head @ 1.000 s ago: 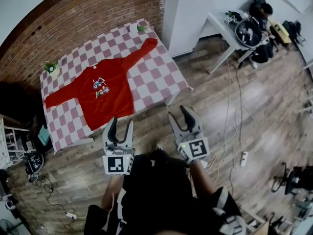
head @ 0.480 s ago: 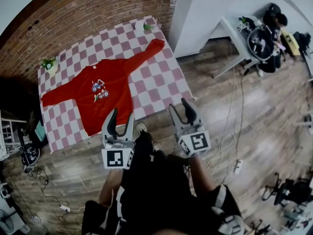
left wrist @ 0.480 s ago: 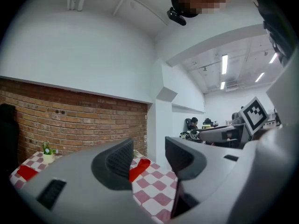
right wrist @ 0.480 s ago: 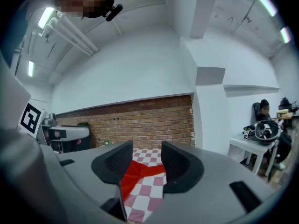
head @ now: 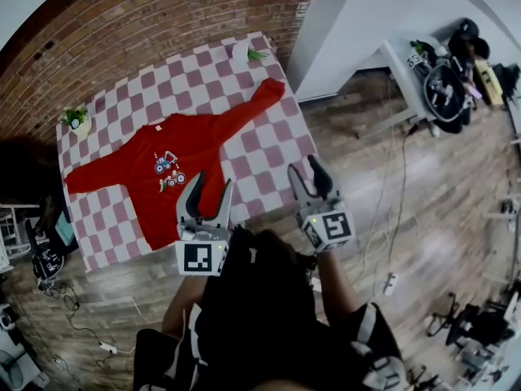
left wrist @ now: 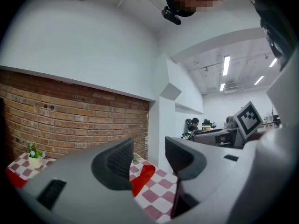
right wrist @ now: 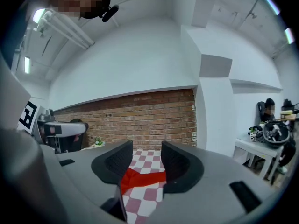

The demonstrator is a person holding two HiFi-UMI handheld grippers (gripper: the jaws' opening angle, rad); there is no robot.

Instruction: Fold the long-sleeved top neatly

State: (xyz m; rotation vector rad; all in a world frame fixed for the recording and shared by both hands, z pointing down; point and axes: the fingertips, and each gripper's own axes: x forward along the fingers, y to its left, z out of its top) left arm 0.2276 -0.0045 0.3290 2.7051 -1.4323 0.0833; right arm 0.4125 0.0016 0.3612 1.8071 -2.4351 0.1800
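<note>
Red top [head: 175, 165] lies spread flat, sleeves out, on the checked table [head: 269, 149] before a brick wall [head: 163, 15]. Left gripper [head: 212, 184] and right gripper [head: 305, 171] are held at the table's near edge, jaws of both apart, nothing between them

The top [head: 138, 194] is red with a small multicoloured print on its chest. The tablecloth [head: 269, 149] is checked pink and white. The far wall [head: 163, 23] is red-brown brick; the floor [head: 423, 186] is brown wood.
</note>
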